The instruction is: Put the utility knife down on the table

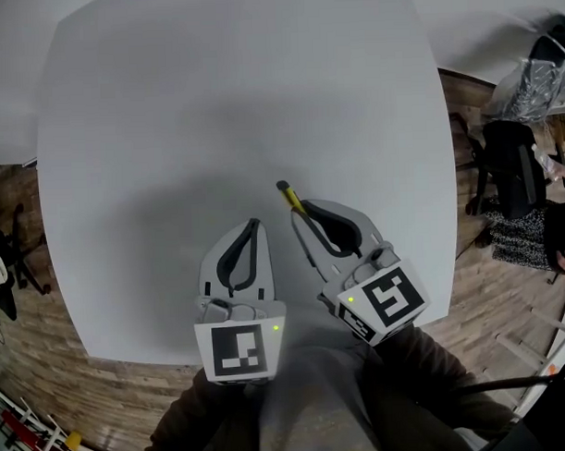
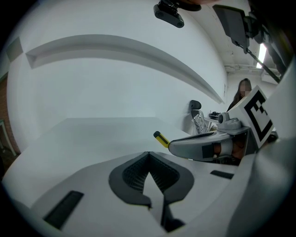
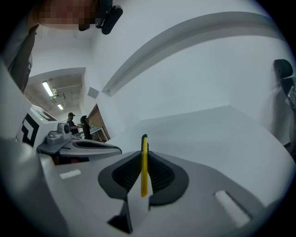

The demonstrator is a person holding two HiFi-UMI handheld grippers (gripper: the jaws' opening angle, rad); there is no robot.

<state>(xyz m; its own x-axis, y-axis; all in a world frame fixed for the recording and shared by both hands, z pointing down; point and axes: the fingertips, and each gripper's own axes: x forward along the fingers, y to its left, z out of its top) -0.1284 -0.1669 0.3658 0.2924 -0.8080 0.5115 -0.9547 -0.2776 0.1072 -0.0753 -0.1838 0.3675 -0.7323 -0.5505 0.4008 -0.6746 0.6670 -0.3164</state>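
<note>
Two tools hung over the near edge of the one white surface (image 1: 213, 102), each carrying one marker cube. The left tool (image 1: 255, 223) was clenched on nothing, its tips meeting. The right tool (image 1: 300, 210) grasped the single utility knife (image 1: 289, 196), whose dark-tipped yellow end jutted past the tips toward the surface's middle. Only the right gripper view showed the knife edge-on, pinched between the ribbed pads (image 3: 125, 173). Only the left gripper view showed that tool's jaws pressed together and empty. Whether the knife touched the surface, no view settled.
</note>
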